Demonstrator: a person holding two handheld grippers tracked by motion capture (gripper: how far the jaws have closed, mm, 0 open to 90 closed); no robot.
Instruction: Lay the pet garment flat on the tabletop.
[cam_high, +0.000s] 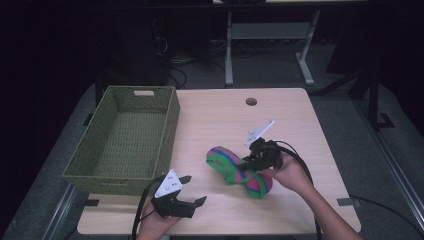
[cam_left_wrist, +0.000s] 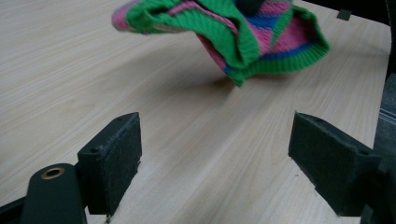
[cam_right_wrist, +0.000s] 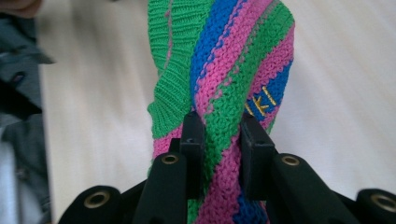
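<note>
Your right gripper (cam_right_wrist: 217, 135) is clamped on the striped green, pink and blue knitted garment (cam_high: 239, 171), bunched near the table's right front. Your left gripper (cam_high: 192, 191) waits near the front edge, its 2 jaws apart with nothing between them. Step in hand looks like lifting; next probably carry it left to the green woven basket (cam_high: 107, 172).

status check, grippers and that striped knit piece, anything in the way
Right gripper shut on the striped knit piece, pinching its middle. Left gripper open, holding nothing, near table edge. Green basket at left. Bare table between knit and basket.
</note>
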